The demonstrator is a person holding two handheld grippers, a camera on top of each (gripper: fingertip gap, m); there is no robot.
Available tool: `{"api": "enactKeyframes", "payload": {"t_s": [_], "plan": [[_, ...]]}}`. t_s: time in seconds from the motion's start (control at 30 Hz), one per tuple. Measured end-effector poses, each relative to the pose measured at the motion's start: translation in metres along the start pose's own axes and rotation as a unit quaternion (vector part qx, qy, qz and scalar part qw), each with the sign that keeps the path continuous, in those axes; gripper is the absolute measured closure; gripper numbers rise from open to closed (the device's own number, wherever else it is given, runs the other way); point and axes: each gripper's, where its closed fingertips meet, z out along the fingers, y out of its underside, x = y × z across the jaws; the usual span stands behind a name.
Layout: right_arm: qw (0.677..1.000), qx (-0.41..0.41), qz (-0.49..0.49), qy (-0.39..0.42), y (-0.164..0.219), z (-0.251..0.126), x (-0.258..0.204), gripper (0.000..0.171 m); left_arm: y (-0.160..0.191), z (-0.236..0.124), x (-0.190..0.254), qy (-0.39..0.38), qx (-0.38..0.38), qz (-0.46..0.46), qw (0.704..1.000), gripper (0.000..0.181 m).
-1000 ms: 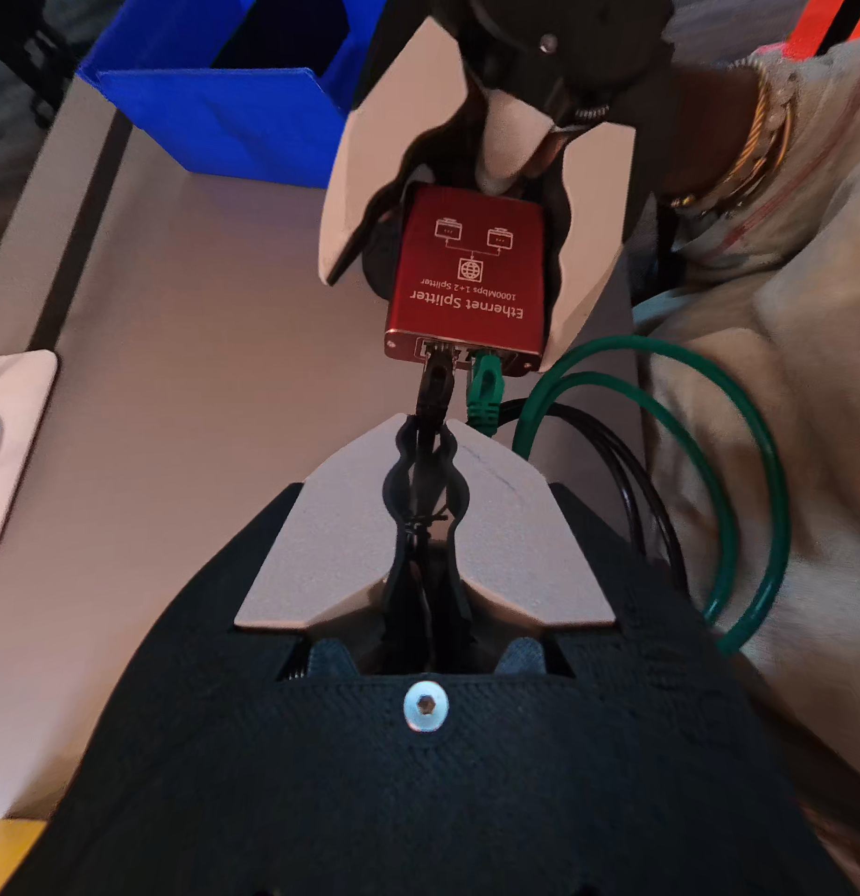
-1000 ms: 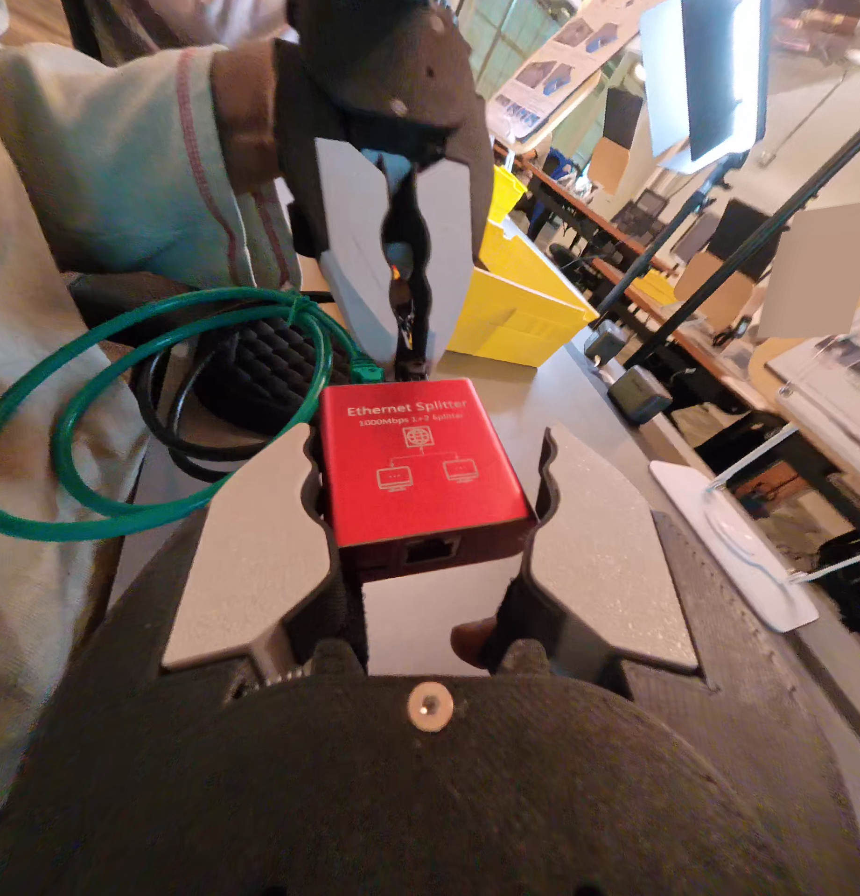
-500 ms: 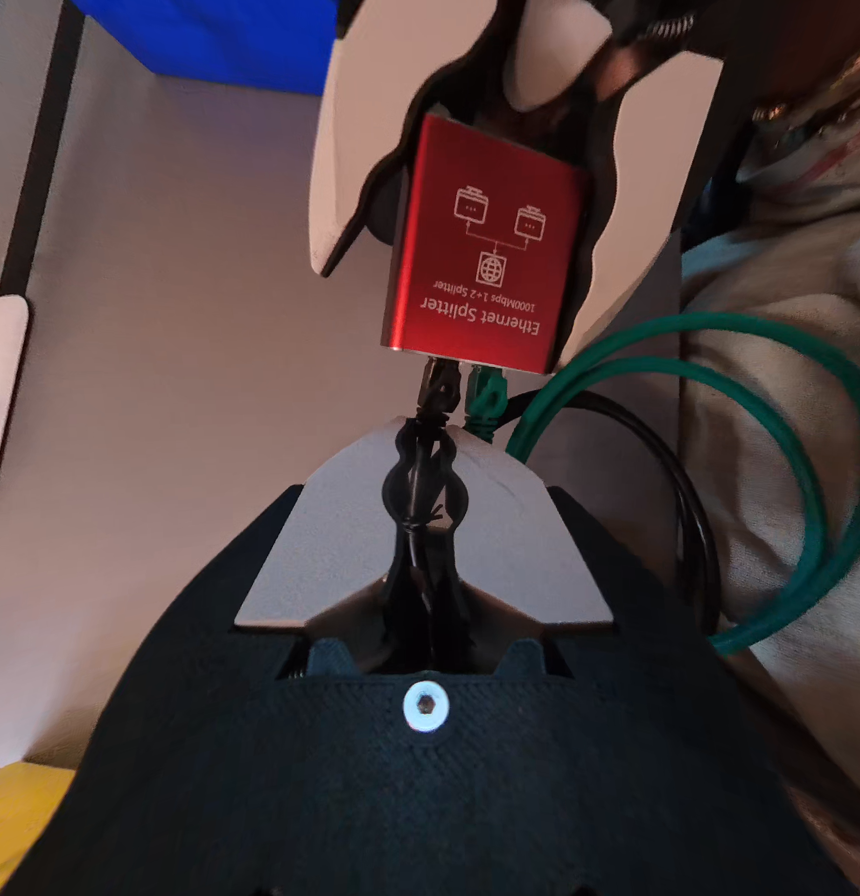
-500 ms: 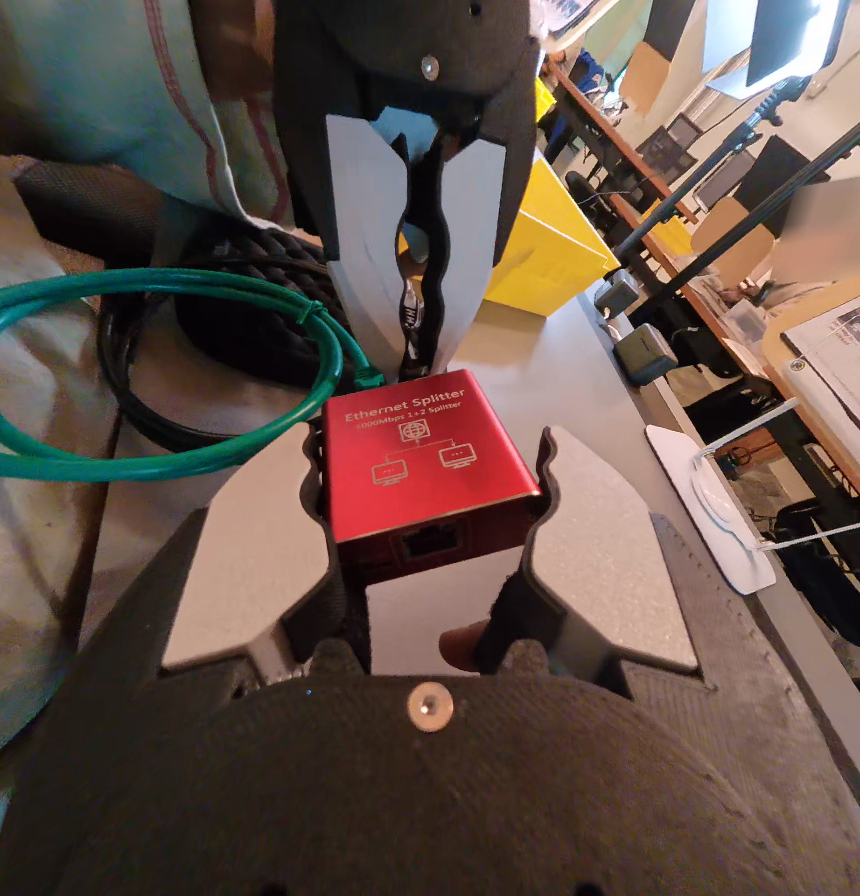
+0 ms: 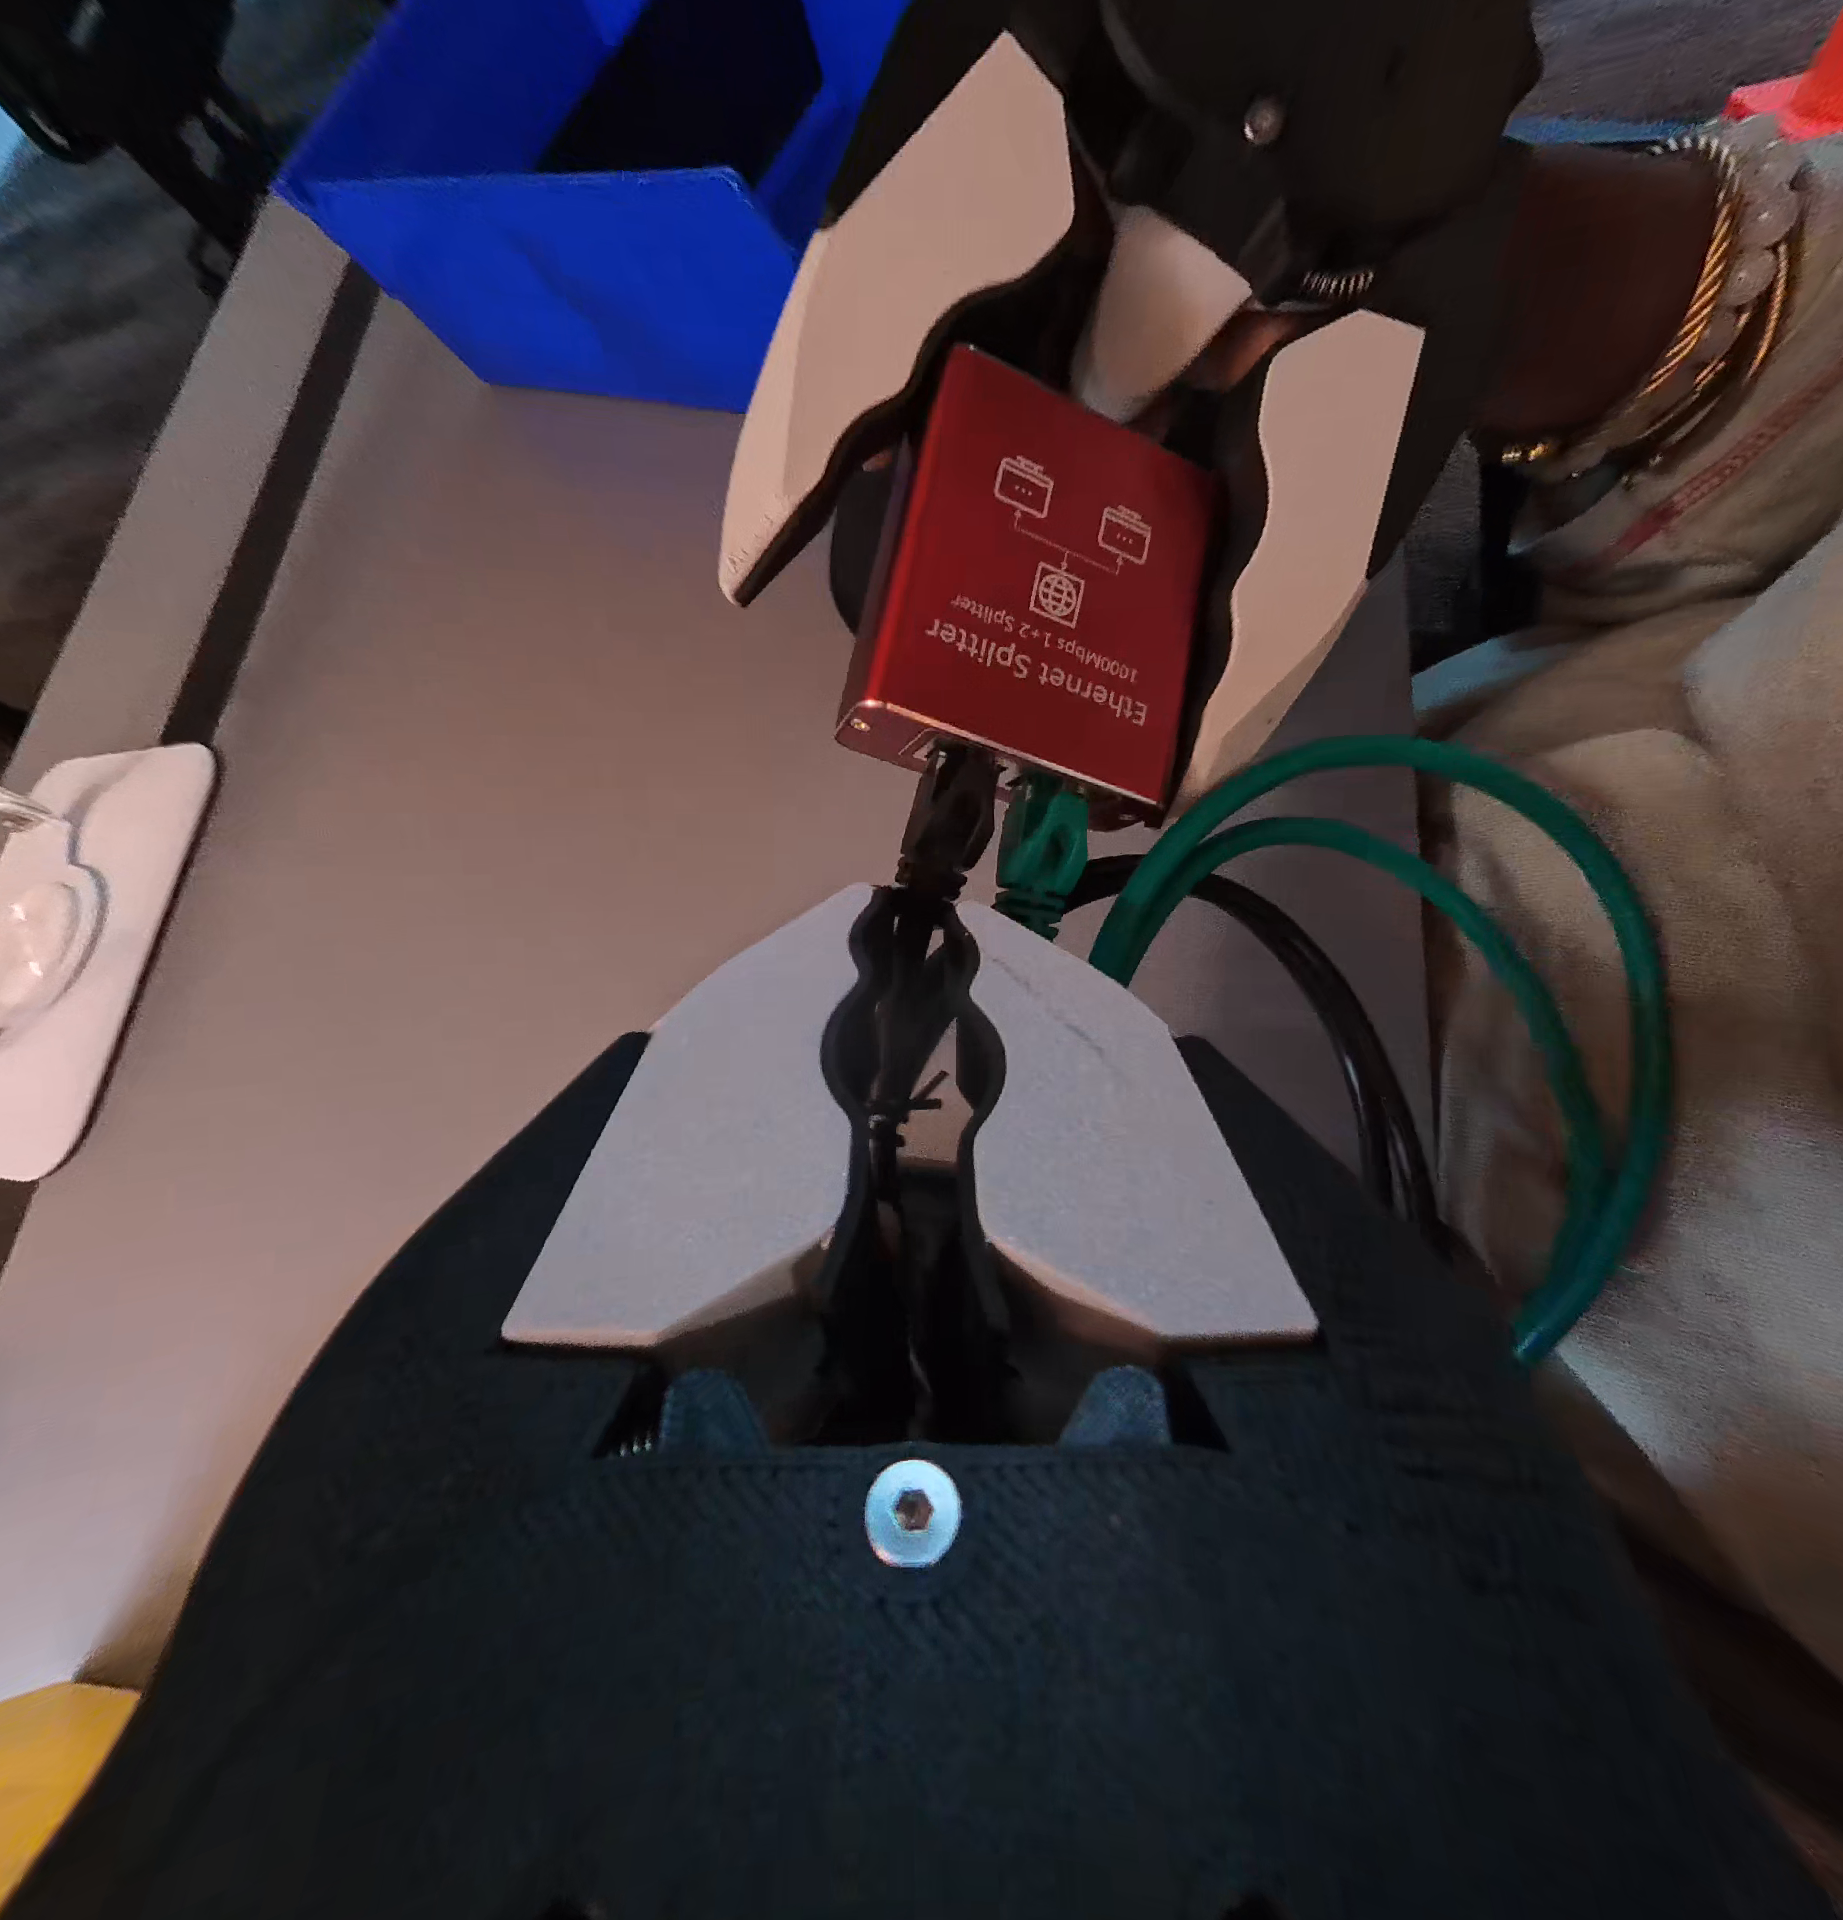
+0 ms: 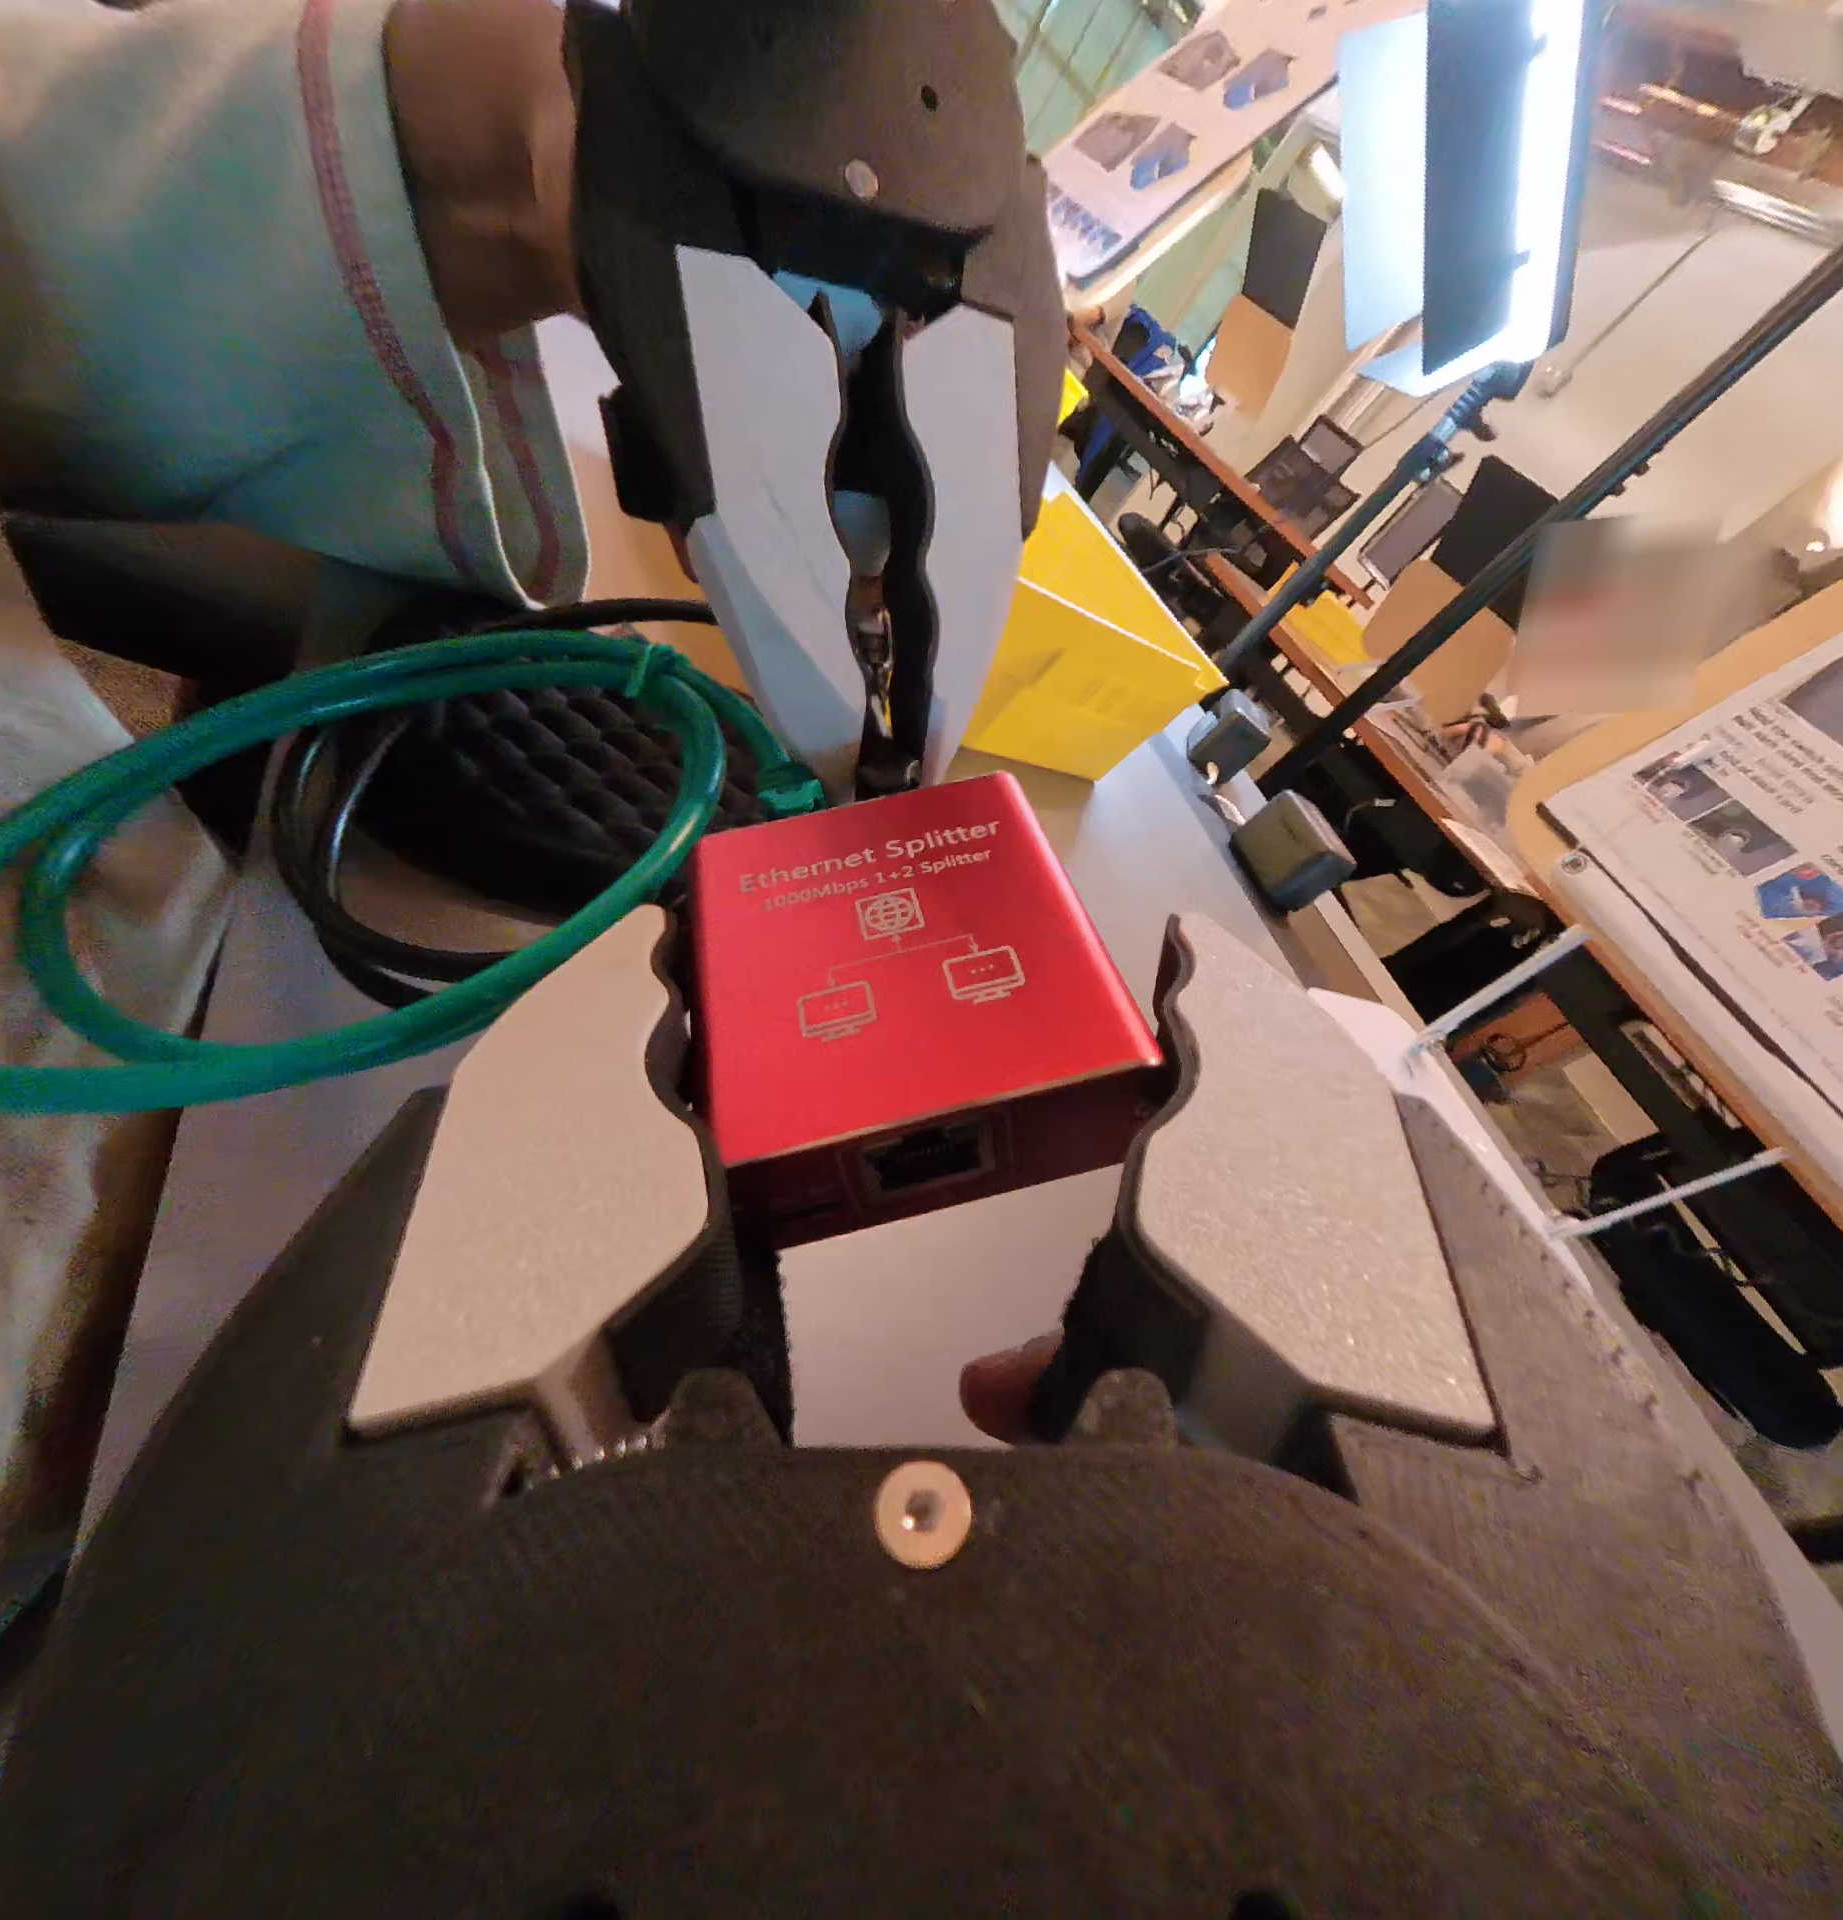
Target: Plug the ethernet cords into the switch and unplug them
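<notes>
Two cords meet the near face of the red switch [image 5: 1036, 597], seen at upper centre of the left wrist view: a black cord [image 5: 943, 821] in the left port and a green cord [image 5: 1042, 842] in the port just beside it on the right. Both plugs reach the ports; how deep they sit cannot be told. The left gripper [image 5: 912, 920], lower centre of that view, has its grey fingers [image 5: 751, 1122] pressed together on the black cord just behind its plug, the cord running back between them into the black body. The right gripper [image 6: 922, 1039], in the right wrist view, clamps the switch from both sides, one grey finger on each flank, jaws held wide by the box; the switch sits at frame centre, tilted, with one free port facing the camera. A fingertip shows beneath the box in that view. The green cord loops wide to the left of that frame, over a beige sleeve [image 6: 169, 312], with the black cord's slack lying inside the loop. Grey table [image 5: 481, 831] underneath. A blue bin [image 5: 584, 239] sits at the upper left of the left wrist view; a yellow bin [image 6: 1083, 665] sits behind the left gripper in the right wrist view. A white flat base [image 5: 75, 956] lies at the left edge of the left wrist view.
</notes>
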Motion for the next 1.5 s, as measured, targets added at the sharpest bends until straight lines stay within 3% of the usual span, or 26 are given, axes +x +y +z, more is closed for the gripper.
{"api": "enactKeyframes", "payload": {"t_s": [0.1, 0.27, 0.37, 0.47, 0.57, 0.63, 0.7, 0.8, 0.9, 0.97, 1.07, 1.17, 1.2, 1.23, 1.27, 1.33, 1.4, 1.47, 1.5], "plan": [[1.0, -0.017, 0.01, 0.002, 0.004, -0.001, 0.002, 0.084, -0.004, -0.003, -0.001, -0.012, 0.017, 0.007, 1.0, 0.173], [0.986, 0.089, 0.138, -0.006, -0.016, -0.015, 0.016, 0.077, -0.005, -0.013, -0.013, -0.074, 0.067, -0.002, 0.995, 0.172], [0.952, 0.156, 0.263, 0.002, -0.025, -0.025, 0.035, 0.081, -0.011, -0.026, -0.032, -0.132, 0.122, -0.033, 0.983, 0.172], [0.896, 0.231, 0.379, -0.005, -0.039, -0.026, 0.048, 0.092, -0.025, -0.039, -0.055, -0.207, 0.202, -0.077, 0.954, 0.172], [0.851, 0.295, 0.434, -0.003, -0.054, -0.027, 0.055, 0.1, -0.032, -0.036, -0.06, -0.254, 0.239, -0.069, 0.935, 0.171], [0.843, 0.292, 0.451, 0.013, -0.05, -0.024, 0.058, 0.107, -0.037, -0.021, -0.048, -0.244, 0.246, -0.041, 0.937, 0.172], [0.854, 0.28, 0.438, 0.034, -0.043, -0.024, 0.059, 0.121, -0.04, -0.006, -0.037, -0.231, 0.25, -0.034, 0.94, 0.172], [0.9, 0.262, 0.345, 0.053, -0.049, -0.032, 0.054, 0.143, -0.046, 0.0, -0.03, -0.208, 0.264, -0.021, 0.941, 0.171], [0.964, 0.181, 0.175, 0.08, -0.059, -0.033, 0.041, 0.143, -0.053, -0.017, -0.023, -0.149, 0.298, -0.027, 0.942, 0.146], [0.99, 0.1, 0.05, 0.092, -0.058, -0.029, 0.03, 0.143, -0.064, -0.04, -0.011, -0.104, 0.342, -0.008, 0.934, 0.133], [0.996, 0.008, -0.066, 0.063, -0.051, -0.021, 0.01, 0.143, -0.077, -0.055, 0.013, -0.064, 0.355, 0.049, 0.931, 0.128], [0.995, -0.011, -0.1, 0.009, -0.05, -0.014, -0.01, 0.143, -0.076, -0.043, 0.039, -0.032, 0.314, 0.12, 0.941, 0.129], [0.994, -0.013, -0.104, -0.01, -0.05, -0.013, -0.016, 0.143, -0.071, -0.035, 0.042, -0.034, 0.29, 0.139, 0.946, 0.132], [0.994, -0.02, -0.106, -0.024, -0.048, -0.012, -0.021, 0.143, -0.068, -0.029, 0.041, -0.048, 0.271, 0.153, 0.949, 0.149], [0.993, -0.031, -0.107, -0.028, -0.045, -0.012, -0.021, 0.143, -0.065, -0.025, 0.041, -0.054, 0.26, 0.163, 0.95, 0.15], [0.994, -0.047, -0.099, -0.001, -0.042, -0.012, -0.011, 0.141, -0.066, -0.022, 0.035, -0.065, 0.255, 0.136, 0.955, 0.151], [0.993, -0.024, -0.084, 0.077, -0.048, -0.014, 0.011, 0.127, -0.071, -0.027, 0.016, -0.111, 0.289, 0.077, 0.948, 0.153], [0.982, 0.032, -0.051, 0.18, -0.062, -0.02, 0.037, 0.118, -0.076, -0.041, -0.014, -0.155, 0.362, -0.057, 0.918, 0.154], [0.975, 0.058, -0.036, 0.213, -0.067, -0.022, 0.044, 0.108, -0.074, -0.048, -0.03, -0.173, 0.403, -0.131, 0.889, 0.154]]}}
